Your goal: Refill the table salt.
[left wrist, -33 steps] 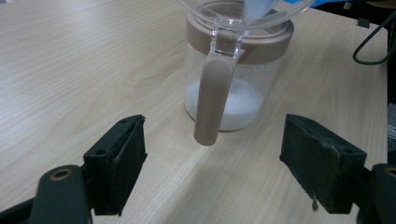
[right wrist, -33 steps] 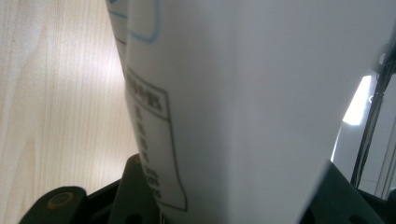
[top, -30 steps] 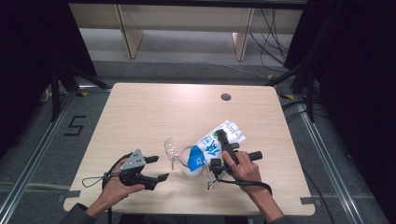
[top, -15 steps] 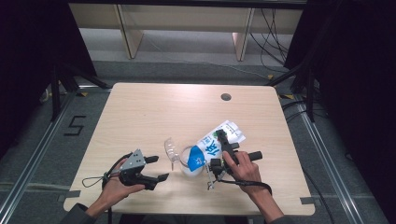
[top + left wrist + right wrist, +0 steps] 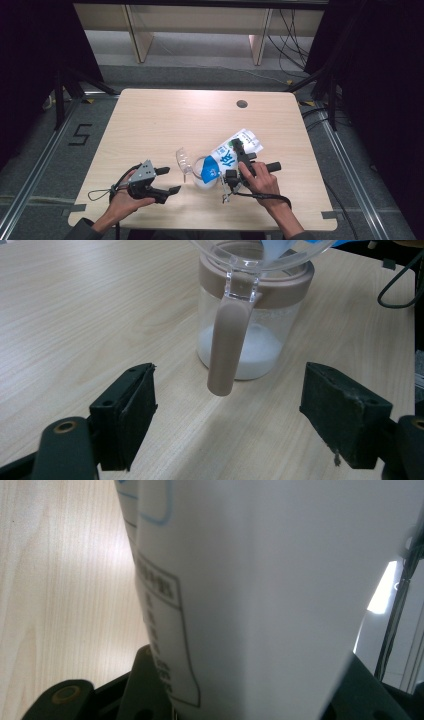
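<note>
A white and blue bag [image 5: 231, 152] [image 5: 275, 580] is tilted with its lower end over a clear jar [image 5: 204, 176] near the table's front middle. My right gripper [image 5: 241, 156] [image 5: 240, 700] is shut on the bag, a black jaw on each side. The jar [image 5: 250, 335] has a brown collar, a brown handle hanging down its side and white powder in the bottom, with a clear funnel [image 5: 260, 250] on top. My left gripper [image 5: 171, 180] [image 5: 230, 412] stands open just left of the jar, nothing between its pads.
A clear plastic lid [image 5: 183, 160] stands tilted beside the jar on the left. The wooden table [image 5: 165, 120] has a round cable hole [image 5: 242, 104] at the back right. Cables trail from both grippers at the front edge.
</note>
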`<state>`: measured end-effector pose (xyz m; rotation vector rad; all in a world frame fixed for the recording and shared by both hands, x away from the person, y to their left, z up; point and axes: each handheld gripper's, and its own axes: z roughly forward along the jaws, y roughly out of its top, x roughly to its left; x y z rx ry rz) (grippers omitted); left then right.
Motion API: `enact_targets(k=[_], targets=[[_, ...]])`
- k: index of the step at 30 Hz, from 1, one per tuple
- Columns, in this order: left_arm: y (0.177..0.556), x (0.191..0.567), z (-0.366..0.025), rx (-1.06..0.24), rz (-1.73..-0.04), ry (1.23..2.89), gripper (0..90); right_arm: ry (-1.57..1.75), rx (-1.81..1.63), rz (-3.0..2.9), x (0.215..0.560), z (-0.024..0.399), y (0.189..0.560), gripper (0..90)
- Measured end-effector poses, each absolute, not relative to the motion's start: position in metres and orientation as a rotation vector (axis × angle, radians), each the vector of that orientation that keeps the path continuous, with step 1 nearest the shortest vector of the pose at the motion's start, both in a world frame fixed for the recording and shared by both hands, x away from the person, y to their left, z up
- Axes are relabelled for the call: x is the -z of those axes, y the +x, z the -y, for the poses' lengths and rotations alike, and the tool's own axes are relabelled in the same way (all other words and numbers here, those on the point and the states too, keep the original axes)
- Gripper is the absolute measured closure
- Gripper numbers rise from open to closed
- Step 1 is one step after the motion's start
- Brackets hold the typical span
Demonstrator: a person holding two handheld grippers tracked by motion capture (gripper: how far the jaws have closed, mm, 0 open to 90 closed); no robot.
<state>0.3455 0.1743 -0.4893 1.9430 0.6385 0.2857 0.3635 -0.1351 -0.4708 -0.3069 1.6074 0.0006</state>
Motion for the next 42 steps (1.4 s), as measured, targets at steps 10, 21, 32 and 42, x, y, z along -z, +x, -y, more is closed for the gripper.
enact_targets(k=[10, 21, 32, 42], targets=[[0.3454, 0.4893, -0.1742, -0.283, -0.638, 1.94, 21.6, -0.284, -0.005, -1.611, 0.4737, 0.1344, 0.3615, 61.7], [0.3453, 0.4891, -0.1744, -0.288, -0.64, 1.946, 21.6, -0.288, -0.004, -1.609, 0.4734, 0.1343, 0.3611, 62.3], [0.3457, 0.4896, -0.1741, -0.281, -0.638, 1.941, 21.6, -0.285, -0.009, -1.603, 0.4735, 0.1352, 0.3622, 62.7], [0.3462, 0.4897, -0.1741, -0.282, -0.631, 1.944, 21.5, -0.279, -0.001, -1.611, 0.4731, 0.1353, 0.362, 63.2]])
